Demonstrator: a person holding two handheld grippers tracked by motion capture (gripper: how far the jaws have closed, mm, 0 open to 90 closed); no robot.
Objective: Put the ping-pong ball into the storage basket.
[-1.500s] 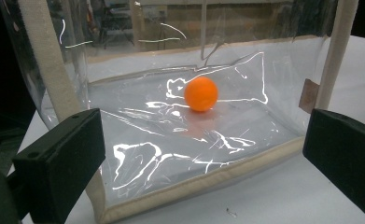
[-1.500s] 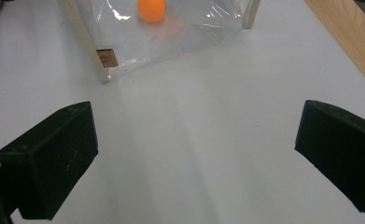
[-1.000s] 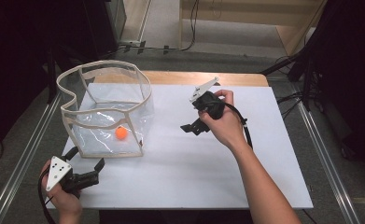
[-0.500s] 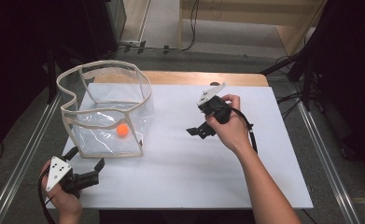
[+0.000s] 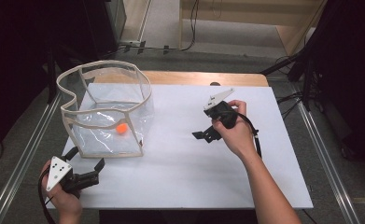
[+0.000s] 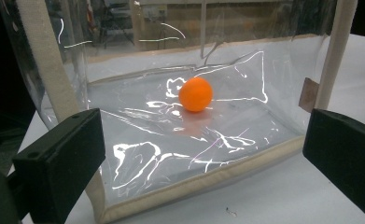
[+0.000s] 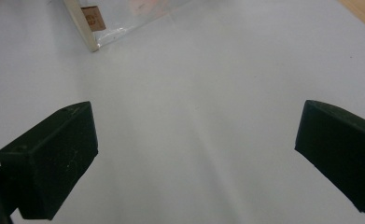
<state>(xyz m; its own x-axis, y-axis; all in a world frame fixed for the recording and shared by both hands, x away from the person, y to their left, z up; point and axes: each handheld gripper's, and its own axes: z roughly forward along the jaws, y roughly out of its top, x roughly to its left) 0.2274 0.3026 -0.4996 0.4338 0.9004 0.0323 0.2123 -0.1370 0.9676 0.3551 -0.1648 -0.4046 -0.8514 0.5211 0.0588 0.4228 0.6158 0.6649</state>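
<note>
In the left gripper view, we lose the top of the clear bag [image 6: 180,140] past the upper edge. In the right gripper view, the frame cuts the bag to one corner, its small brown tag [image 7: 90,17] too blurred to read.

High view: fixed above the near edge, facing forward and down, far enough to take in the whole table [image 5: 194,186] and floor beyond. Left gripper view: low at the near left corner, facing the bag [image 6: 208,177] from close up, ball [image 6: 195,94] seen through the clear wall; same bag [image 5: 108,109] and ball [image 5: 121,129] seen from above. Right gripper view: mid-table, tilted down at bare tabletop, bag corner [image 7: 89,28] at top left, shared with the other two.
</note>
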